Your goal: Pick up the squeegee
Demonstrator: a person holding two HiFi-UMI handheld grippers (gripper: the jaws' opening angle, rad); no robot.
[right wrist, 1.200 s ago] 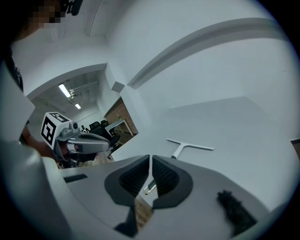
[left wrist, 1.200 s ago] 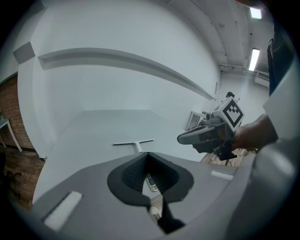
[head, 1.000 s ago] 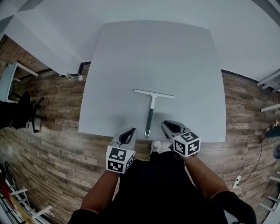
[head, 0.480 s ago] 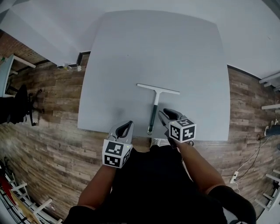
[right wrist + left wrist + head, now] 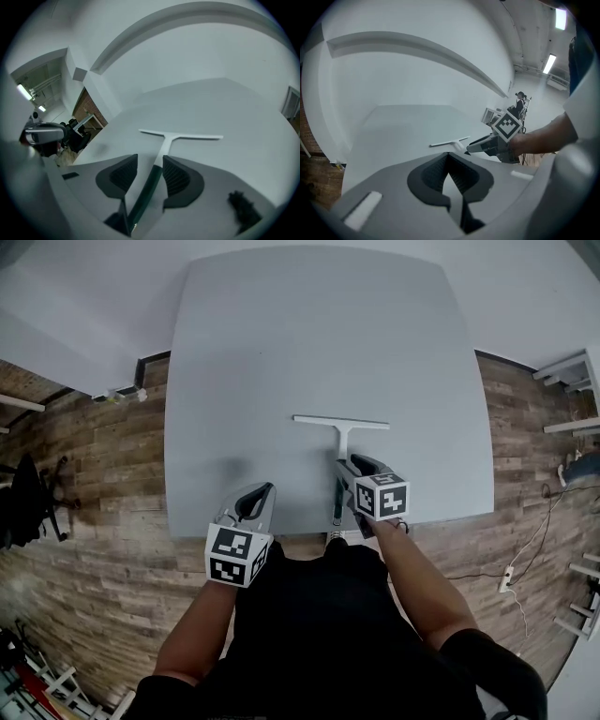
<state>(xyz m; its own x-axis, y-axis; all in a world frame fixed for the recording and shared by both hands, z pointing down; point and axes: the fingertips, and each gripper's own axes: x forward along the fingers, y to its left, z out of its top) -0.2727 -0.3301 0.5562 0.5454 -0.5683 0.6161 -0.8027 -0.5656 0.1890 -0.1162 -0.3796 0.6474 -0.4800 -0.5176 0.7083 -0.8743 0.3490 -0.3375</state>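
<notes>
The squeegee (image 5: 339,422) lies flat on the grey table (image 5: 309,334), white blade across the far end and dark green handle running toward me. My right gripper (image 5: 349,465) is low over the handle. Its jaws have just been opening and now straddle the handle (image 5: 149,183), with a gap left between the pads and the handle. The blade (image 5: 180,137) shows just beyond the fingertips. My left gripper (image 5: 258,491) hovers at the table's near edge, left of the squeegee, its tips together with nothing in them (image 5: 448,154). From there the squeegee (image 5: 449,141) and the right gripper (image 5: 490,143) show ahead.
The table's front edge (image 5: 281,532) runs just under both grippers. Wood floor surrounds the table. A dark chair (image 5: 23,498) stands at the far left, white shelving (image 5: 567,367) at the right, and a power strip with cable (image 5: 509,573) lies on the floor at the right.
The right gripper has moved forward and down over the squeegee's handle, and its jaws have spread from nearly shut to wide. The left gripper has moved forward to the table's edge.
</notes>
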